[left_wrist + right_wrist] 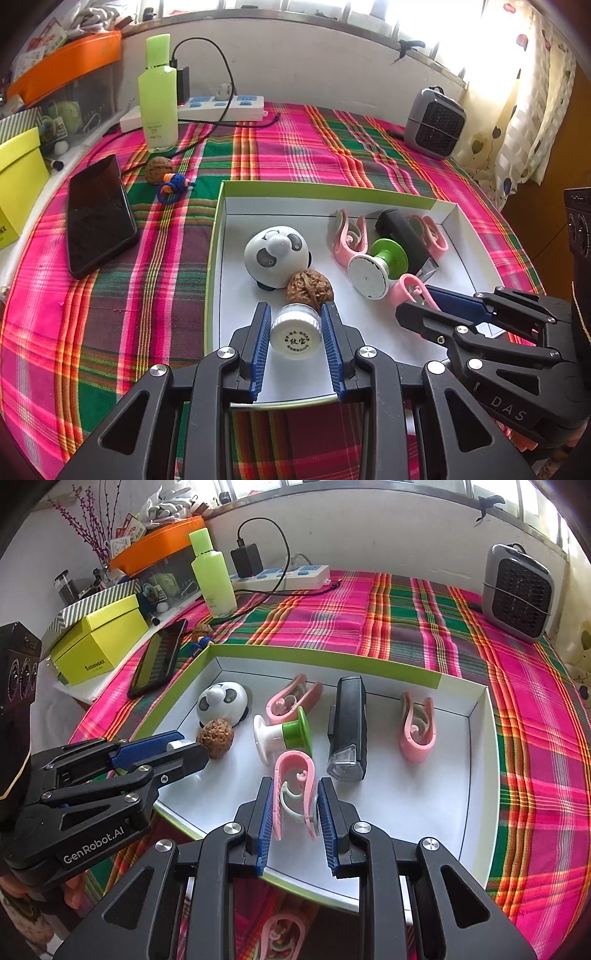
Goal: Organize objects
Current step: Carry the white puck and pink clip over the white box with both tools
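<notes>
A shallow white box with a green rim [325,192] [325,657] lies on the plaid cloth. Over its near edge my left gripper [295,325] [184,747] is shut on a small white-capped jar [295,334], close to a walnut [309,290] [215,736]. My right gripper [295,805] [424,306] is shut on a pink clip [295,790] [408,290], held just above the box floor. Inside the box lie a panda-shaped toy [277,253] [221,703], a green and white spool [376,264] [284,734], a black bike light [347,731] and two more pink clips [417,723] [291,698].
Outside the box, on the left, lie a black phone [98,218] [159,661], a second walnut [159,170] and a blue cord loop [173,186]. A green bottle [158,92], a power strip [218,107] and a small grey heater [434,123] [517,592] stand at the back. Another pink clip [282,936] lies under my right gripper.
</notes>
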The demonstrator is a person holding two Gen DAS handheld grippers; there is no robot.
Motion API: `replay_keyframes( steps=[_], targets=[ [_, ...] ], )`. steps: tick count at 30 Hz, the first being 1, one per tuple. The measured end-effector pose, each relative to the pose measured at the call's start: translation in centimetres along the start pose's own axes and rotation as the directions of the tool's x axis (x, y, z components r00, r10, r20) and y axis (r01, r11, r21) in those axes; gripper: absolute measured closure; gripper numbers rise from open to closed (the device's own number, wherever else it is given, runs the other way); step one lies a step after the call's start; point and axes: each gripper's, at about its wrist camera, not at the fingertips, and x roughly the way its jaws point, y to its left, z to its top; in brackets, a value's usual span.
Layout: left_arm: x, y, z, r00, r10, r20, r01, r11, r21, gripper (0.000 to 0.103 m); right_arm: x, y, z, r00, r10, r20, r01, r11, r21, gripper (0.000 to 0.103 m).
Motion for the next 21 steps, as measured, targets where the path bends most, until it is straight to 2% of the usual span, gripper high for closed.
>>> replay_keyframes(
  steps=[21],
  targets=[
    [0.36, 0.00, 0.23, 1.000, 0.013, -0.003, -0.013, 1.000, 0.009, 0.076, 0.79, 0.41, 0.08, 1.000, -0.009, 0.000, 0.009, 1.000, -0.019, 0.078]
  ],
)
